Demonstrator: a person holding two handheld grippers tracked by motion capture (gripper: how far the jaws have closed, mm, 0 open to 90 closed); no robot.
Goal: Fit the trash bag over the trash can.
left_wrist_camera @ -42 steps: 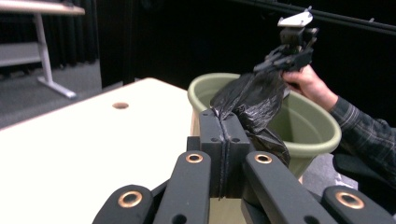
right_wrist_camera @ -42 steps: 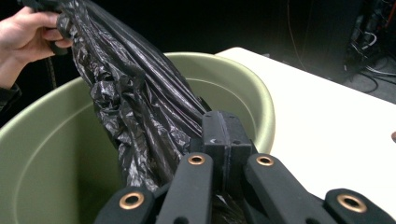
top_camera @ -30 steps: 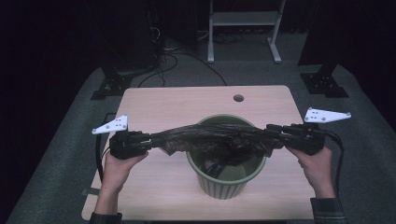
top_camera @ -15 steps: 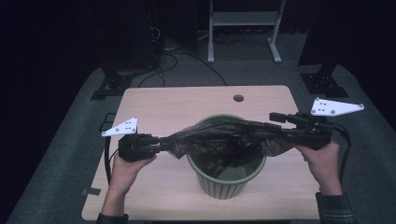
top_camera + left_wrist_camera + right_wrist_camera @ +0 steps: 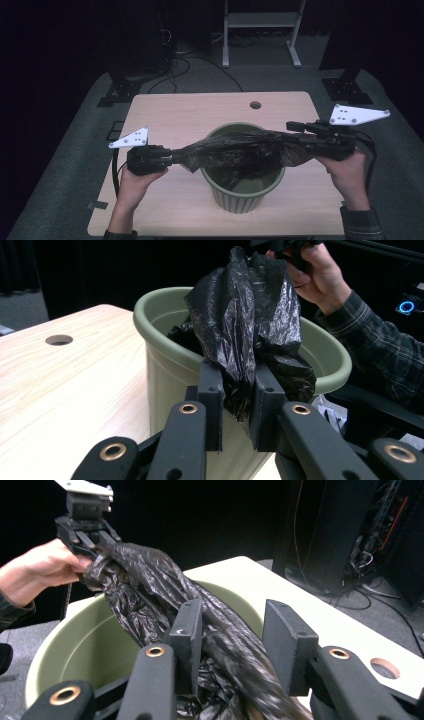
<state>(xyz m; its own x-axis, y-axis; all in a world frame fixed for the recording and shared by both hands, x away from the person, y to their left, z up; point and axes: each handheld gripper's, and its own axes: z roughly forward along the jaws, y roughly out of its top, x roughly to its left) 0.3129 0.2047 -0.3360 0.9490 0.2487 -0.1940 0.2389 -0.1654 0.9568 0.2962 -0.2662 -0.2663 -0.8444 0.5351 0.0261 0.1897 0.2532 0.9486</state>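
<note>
Above the green bin point(image 5: 243, 192), the left gripper point(image 5: 239, 405) clamps the black bag point(image 5: 240, 150); the right gripper's point(image 5: 239, 645) jaws, just closing, loosely straddle it.

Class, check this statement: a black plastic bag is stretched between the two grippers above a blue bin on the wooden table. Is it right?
Not quite: the bin is green, not blue, as the high view shows. The black bag is stretched between the left gripper and right gripper above it.

My right gripper point(image 5: 300, 134) has lifted toward the right edge of the frame, its jaws closing on the black bag point(image 5: 235, 150). My left gripper point(image 5: 172, 157) has pinched tighter on the bag's other end.
</note>
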